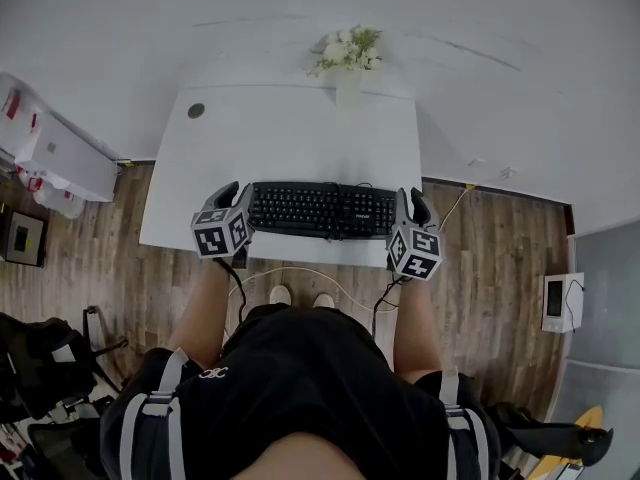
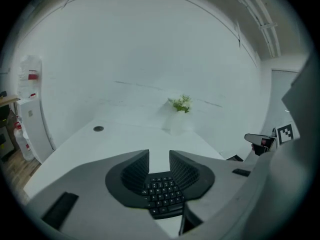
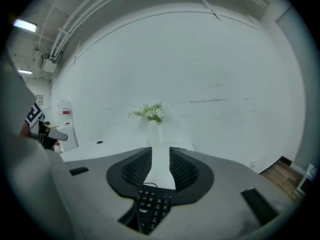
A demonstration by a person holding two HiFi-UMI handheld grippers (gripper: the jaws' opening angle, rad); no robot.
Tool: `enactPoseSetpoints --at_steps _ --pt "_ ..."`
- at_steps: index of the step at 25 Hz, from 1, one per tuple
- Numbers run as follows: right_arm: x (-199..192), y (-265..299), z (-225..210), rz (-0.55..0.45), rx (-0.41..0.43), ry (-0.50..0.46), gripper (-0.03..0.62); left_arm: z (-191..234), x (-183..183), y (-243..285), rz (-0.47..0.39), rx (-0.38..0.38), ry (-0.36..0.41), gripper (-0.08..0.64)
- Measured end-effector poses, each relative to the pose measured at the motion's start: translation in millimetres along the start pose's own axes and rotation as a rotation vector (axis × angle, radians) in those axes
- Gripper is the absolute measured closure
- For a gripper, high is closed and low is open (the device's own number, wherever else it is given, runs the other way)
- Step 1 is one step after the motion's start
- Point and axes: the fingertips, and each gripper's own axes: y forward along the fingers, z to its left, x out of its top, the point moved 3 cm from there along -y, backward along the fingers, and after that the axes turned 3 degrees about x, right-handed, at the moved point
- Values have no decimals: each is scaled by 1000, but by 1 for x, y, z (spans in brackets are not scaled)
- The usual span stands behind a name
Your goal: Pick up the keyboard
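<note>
A black keyboard (image 1: 320, 210) lies along the near edge of the white table (image 1: 300, 128). My left gripper (image 1: 232, 200) is at its left end and my right gripper (image 1: 412, 206) at its right end. In the left gripper view the jaws of the left gripper (image 2: 159, 156) stand apart, with the keyboard (image 2: 161, 194) low in the gap and no pad pressing on it. The right gripper view shows the same: the right gripper (image 3: 160, 154) is open over the keyboard (image 3: 150, 206), whose thin cable curls onto the table.
A white vase of flowers (image 1: 348, 68) stands at the table's far edge against the wall. A round cable hole (image 1: 196, 111) sits at the far left corner. A white cabinet (image 1: 60, 158) stands on the wooden floor to the left.
</note>
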Motion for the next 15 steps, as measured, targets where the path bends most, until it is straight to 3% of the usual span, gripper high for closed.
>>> enactPoseSetpoints --at_steps 4,12,15 --pt "-28 11 -13 74 -12 26 477 12 -21 20 76 16 -2 419" --pt "-95 41 -46 232 -6 246 476 32 -81 64 253 17 5 419" --pt "-119 49 -58 297 -22 267 476 39 -99 77 304 -4 -17 419"
